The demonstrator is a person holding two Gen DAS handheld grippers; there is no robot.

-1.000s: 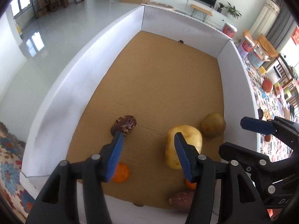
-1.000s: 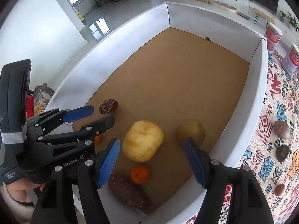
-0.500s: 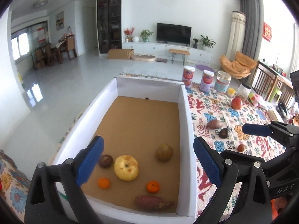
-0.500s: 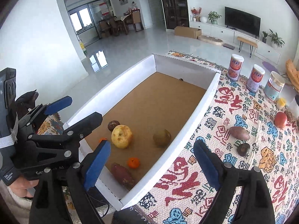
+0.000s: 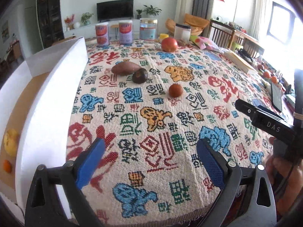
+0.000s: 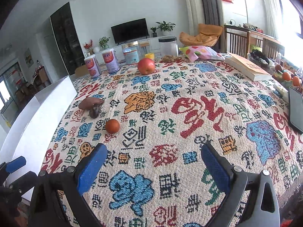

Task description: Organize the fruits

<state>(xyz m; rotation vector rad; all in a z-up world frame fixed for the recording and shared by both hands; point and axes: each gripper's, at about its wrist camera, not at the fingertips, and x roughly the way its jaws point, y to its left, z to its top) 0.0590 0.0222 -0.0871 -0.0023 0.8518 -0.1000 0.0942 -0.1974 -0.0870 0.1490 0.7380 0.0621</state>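
Both pairs of tongs hang empty over a patterned cloth (image 5: 151,113) covering the table. The left tongs (image 5: 150,158), at the bottom of the left wrist view, stand wide apart with nothing between the blue pads; the right tongs (image 6: 151,162), at the bottom of the right wrist view, have just been opening and also gape with only cloth beneath. Loose fruit lies in the upper middle of the left view: a sweet potato (image 5: 126,68) touching a dark round fruit (image 5: 140,75), a small reddish-brown fruit (image 5: 175,90) to their lower right, and a red apple (image 5: 169,44) farther back near the cans (image 5: 102,34). At the left edge stands a white-walled box (image 5: 47,94) with a yellow apple (image 5: 11,141) and a small orange (image 5: 7,166) on its cardboard floor.
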